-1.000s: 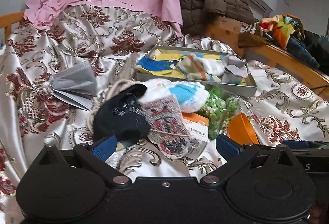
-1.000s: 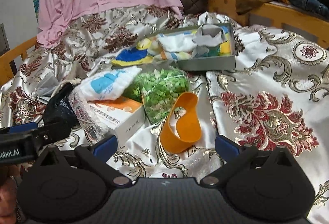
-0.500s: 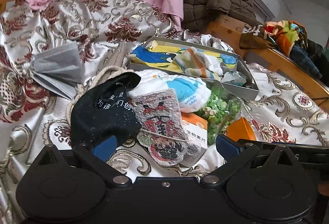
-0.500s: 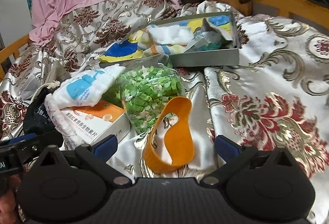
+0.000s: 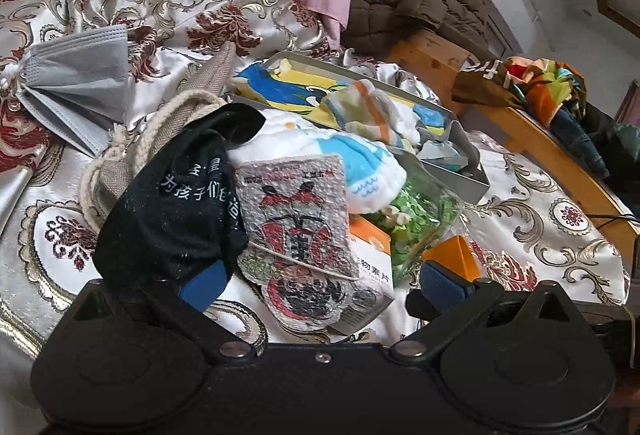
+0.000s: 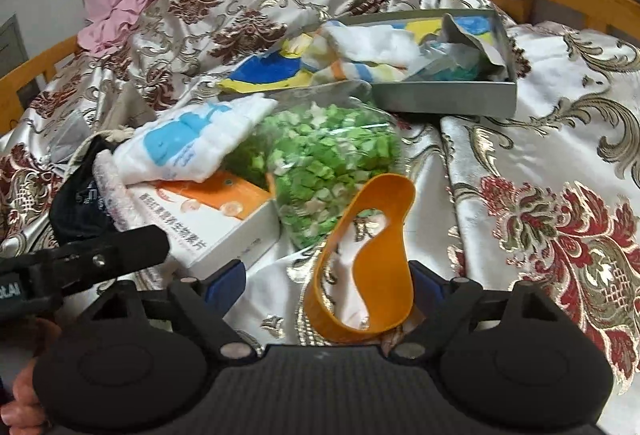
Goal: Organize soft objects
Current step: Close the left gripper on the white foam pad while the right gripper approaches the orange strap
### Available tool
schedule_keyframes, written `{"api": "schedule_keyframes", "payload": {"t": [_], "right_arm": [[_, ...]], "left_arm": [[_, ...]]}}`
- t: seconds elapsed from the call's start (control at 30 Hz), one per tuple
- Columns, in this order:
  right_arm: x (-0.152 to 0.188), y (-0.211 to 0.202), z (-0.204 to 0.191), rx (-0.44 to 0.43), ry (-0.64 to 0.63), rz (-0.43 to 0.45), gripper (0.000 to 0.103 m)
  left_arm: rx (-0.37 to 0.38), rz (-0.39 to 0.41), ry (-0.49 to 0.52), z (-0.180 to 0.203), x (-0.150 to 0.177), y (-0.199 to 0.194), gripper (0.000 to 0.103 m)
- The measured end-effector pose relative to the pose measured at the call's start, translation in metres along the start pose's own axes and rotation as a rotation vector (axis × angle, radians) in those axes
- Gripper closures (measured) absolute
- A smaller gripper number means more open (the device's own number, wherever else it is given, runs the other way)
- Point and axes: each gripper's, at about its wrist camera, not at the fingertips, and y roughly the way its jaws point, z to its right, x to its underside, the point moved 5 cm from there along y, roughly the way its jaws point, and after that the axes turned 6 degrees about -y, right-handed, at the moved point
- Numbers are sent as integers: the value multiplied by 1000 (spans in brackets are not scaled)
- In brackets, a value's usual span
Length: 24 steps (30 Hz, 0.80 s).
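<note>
Both grippers poised over the soft clutter, nothing gripped.

Left view: my left gripper (image 5: 316,281) gaped wide around the bubble-wrapped red-printed pouch (image 5: 298,231), perhaps touching the black printed cloth (image 5: 176,211). Right view: my right gripper (image 6: 326,283) stood spread, empty, straddling the orange flexible band (image 6: 366,259) for pickup.

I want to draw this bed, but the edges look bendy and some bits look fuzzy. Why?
Left wrist view: the fisheye lens bends the wooden bed rail into a curve; the black cloth and its print look sharp. Right wrist view: the same bending, the picture is slightly blurred, and the shiny bedspread glares white.
</note>
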Motion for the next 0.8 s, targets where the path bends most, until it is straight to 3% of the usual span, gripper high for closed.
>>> {"api": "schedule_keyframes", "payload": {"t": [0.47, 0.8], "right_arm": [[0, -4, -16, -17, -63, -1, 41], [1, -4, -19, -24, -76, -4, 44]], "left_arm": [[-9, -18, -31, -9, 0, 5, 1], [-28, -8, -87, -19, 0, 1, 16]]}}
